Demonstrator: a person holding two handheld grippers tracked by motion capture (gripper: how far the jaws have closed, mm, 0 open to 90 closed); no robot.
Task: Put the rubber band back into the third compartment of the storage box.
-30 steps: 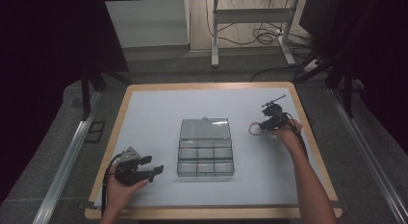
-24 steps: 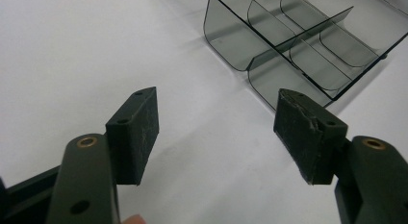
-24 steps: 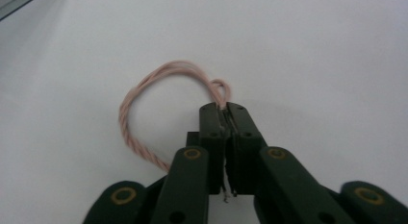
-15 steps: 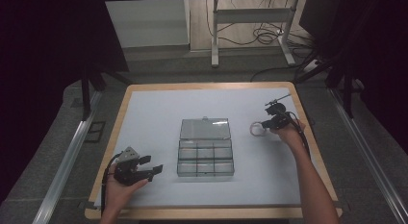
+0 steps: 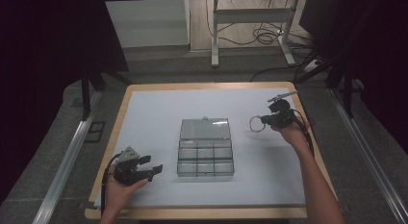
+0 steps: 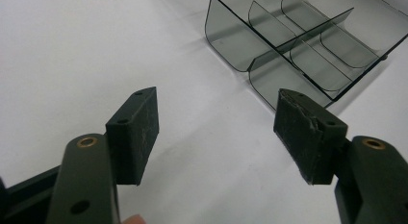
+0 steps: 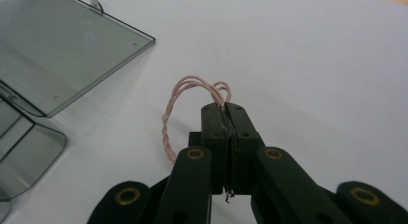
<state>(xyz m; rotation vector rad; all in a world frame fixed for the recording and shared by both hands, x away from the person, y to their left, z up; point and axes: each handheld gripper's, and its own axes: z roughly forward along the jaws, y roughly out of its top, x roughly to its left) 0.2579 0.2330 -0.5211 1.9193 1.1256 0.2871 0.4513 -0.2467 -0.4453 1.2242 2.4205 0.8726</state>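
Since a second ago, your right gripper (image 5: 262, 122) has closed its jaws on the pink hair tie (image 7: 188, 106) and lifted it off the white mat (image 5: 159, 118); the loop now hangs from the pinched jaws, right of the clear box (image 5: 205, 148) and level with its open lid (image 5: 205, 129). Your left gripper (image 5: 155, 169) rests on the mat near the box's front left corner, jaws wide apart with nothing between them.
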